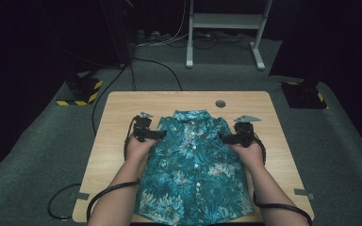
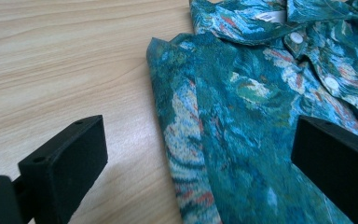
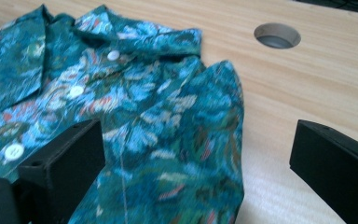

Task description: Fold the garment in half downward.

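A teal floral shirt (image 1: 193, 165) with white buttons lies flat on the wooden table (image 1: 118, 108), collar at the far end, sleeves folded in. My left gripper (image 1: 161, 135) is at the shirt's left shoulder edge, open, its jaws straddling the folded edge of the shirt (image 2: 191, 135). My right gripper (image 1: 222, 138) is at the right shoulder, open as well, one jaw over the shirt's cloth (image 3: 177, 140) and one over bare wood. Nothing is clamped in either.
A round cable hole (image 1: 220, 103) sits in the table behind the collar, also as the cable hole (image 3: 277, 36) in the right gripper view. Black cables trail off the table's front corners. Bare wood flanks the shirt. Grey carpet and a white stand (image 1: 226, 28) lie beyond.
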Demonstrator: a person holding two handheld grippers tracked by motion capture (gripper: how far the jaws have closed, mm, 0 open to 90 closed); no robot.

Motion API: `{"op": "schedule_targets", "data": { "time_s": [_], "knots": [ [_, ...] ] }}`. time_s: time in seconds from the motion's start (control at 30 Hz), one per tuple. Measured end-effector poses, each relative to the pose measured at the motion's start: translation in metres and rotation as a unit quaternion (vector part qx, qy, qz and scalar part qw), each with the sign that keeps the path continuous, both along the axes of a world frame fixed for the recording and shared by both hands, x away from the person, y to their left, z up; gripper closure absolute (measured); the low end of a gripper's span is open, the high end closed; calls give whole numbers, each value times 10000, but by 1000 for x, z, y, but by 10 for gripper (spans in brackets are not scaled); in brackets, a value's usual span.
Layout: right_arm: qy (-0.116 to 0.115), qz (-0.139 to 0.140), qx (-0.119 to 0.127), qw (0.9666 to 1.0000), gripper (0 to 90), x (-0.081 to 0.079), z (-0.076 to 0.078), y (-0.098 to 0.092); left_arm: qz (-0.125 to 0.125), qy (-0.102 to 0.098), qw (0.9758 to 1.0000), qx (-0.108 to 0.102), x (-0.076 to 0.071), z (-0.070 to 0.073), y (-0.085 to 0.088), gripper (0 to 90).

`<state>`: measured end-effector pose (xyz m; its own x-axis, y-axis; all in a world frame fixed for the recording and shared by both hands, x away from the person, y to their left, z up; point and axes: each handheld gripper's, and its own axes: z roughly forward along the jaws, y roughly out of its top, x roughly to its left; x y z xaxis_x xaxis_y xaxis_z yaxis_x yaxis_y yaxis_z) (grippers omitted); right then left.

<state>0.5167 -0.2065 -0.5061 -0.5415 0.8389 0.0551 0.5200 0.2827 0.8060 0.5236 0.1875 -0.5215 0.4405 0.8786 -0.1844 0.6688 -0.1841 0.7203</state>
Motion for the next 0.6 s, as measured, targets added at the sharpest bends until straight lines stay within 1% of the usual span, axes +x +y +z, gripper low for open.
{"op": "schedule_targets", "data": {
  "time_s": [0.07, 0.13, 0.2, 0.3, 0.37, 0.43, 0.5, 0.6],
  "knots": [
    [13, -30, 5, 10000, 41, 4, -2, 0, 4, 57, 10000, 49, 4, -3, -4, 47],
    [91, -72, -28, 9999, 64, 9, -5, -1, 6, 102, 9999, 86, 7, -5, -7, 55],
    [222, -63, 32, 9997, 124, 12, -7, -2, 27, 108, 9999, 128, 10, -7, -10, 61],
    [246, -69, 23, 9997, 149, 14, -9, -3, 72, 202, 9996, 197, 14, -11, -13, 73],
    [362, -73, 71, 9993, 187, 16, -13, -3, 134, 175, 9996, 200, 16, -11, -13, 92],
    [433, -108, 85, 9990, 196, 18, -17, -3, 192, 182, 9994, 202, 19, -11, -13, 109],
    [475, -127, 87, 9988, 219, 20, -20, -3, 212, 159, 9993, 271, 20, -10, -13, 131],
    [540, -137, 64, 9984, 245, 24, -24, 0, 213, 97, 9993, 308, 20, -11, -12, 180]
  ]
}}
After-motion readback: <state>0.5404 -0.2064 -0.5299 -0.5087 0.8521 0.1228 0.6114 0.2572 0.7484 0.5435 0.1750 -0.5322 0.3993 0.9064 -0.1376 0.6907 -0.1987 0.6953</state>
